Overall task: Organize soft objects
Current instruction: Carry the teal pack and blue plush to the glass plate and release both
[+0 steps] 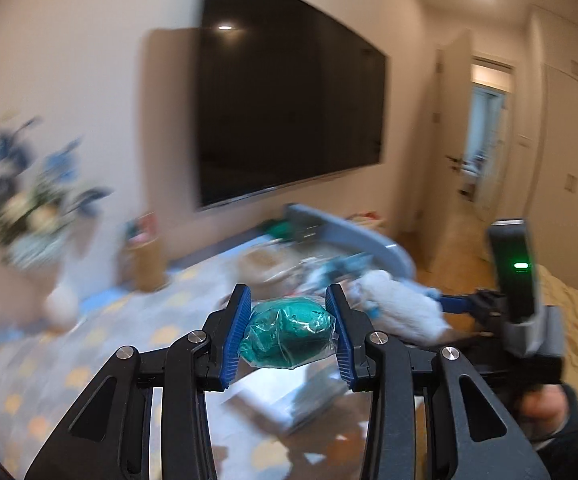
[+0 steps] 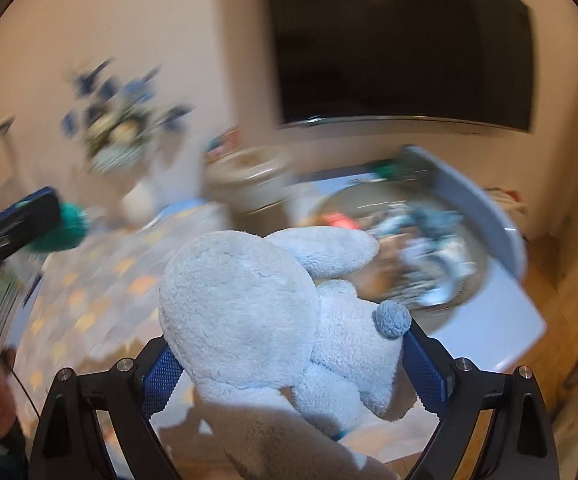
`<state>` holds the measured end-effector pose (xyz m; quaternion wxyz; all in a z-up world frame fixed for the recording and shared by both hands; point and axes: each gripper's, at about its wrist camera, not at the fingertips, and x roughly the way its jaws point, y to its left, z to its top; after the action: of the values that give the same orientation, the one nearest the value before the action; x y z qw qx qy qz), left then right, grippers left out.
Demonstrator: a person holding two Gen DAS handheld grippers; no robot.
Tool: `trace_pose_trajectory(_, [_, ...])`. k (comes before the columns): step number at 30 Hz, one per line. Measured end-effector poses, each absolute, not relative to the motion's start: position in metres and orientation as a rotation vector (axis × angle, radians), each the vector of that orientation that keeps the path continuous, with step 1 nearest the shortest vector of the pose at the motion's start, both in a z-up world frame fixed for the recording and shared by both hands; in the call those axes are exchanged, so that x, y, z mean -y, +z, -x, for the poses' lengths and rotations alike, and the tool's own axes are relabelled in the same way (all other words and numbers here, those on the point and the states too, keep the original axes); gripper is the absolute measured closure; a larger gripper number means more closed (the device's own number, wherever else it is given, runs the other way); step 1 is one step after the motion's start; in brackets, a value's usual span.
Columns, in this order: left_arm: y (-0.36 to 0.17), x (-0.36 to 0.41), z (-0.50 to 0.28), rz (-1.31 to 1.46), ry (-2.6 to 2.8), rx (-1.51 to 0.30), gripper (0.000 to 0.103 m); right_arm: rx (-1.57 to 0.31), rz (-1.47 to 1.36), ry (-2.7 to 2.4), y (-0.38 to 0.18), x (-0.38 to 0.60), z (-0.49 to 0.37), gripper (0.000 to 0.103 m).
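A large black television (image 1: 289, 92) hangs on the pale wall above a table covered by a blue cloth with yellow spots (image 1: 101, 332). At the far end of that table sits a wide grey tub (image 2: 485, 216), its contents blurred into a jumble of blue and white. A vase of blue and white flowers (image 1: 29, 208) stands at the table's left edge against the wall.

The pale blue plush rabbit (image 2: 265, 320) is lifted clear of the cloth, wedged between the blue pads of the right gripper (image 2: 289, 372); the jaws are clenched on its body, the round tail (image 2: 392, 319) just above the right pad and the ears pointing toward the tub.

The teal bundle wrapped in clear plastic (image 1: 287, 330) is smaller and hangs above the near part of the cloth. The left gripper (image 1: 289, 332) grasps it, one ribbed pad pressing each end, so the bundle spans the gap crosswise near the fingertips.
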<state>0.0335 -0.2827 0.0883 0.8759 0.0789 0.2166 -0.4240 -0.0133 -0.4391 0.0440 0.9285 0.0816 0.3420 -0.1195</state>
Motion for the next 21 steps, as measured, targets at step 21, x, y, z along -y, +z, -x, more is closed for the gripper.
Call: trace_pose_trajectory(21, [0.034, 0.505, -0.145, -0.115, -0.658, -0.574, 0.042, -0.746, -0.486, -0.499, 0.008, 0.677, -0.095, 0.005])
